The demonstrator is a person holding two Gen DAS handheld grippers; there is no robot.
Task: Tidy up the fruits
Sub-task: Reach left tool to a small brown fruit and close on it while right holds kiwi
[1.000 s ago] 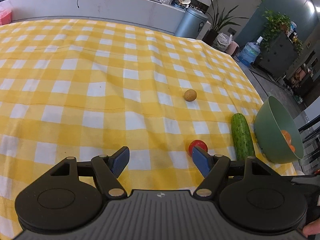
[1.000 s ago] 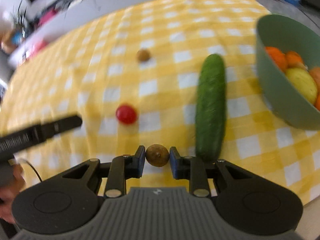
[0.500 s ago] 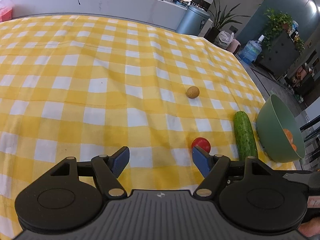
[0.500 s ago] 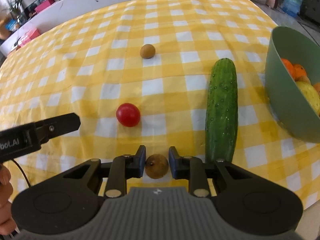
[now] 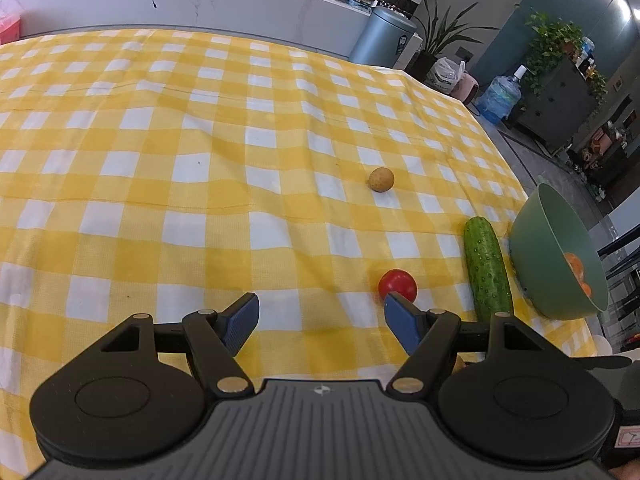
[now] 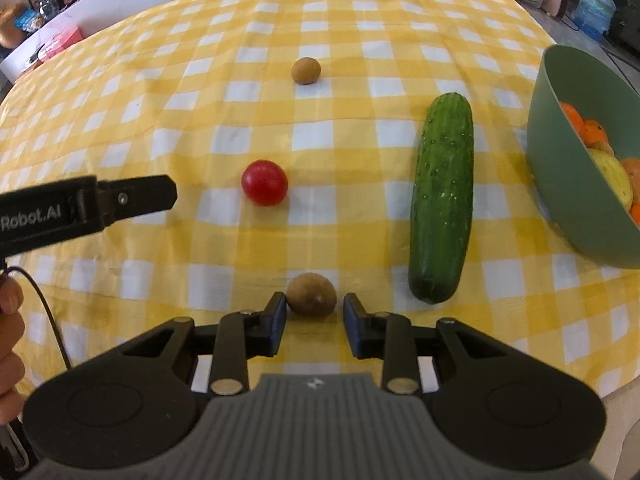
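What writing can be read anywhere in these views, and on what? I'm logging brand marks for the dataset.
"Robot.AI" on the side of the left gripper; its start is cut off by the frame edge.
Label on the grey bin: too small to read.
Red mark at the glove: unreadable.

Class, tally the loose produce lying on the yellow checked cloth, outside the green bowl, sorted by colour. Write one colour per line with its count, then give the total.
Brown, small round fruits: 2 (far one, near one)
Red, round tomato: 1
Green, long bumpy cucumber: 1
Total: 4
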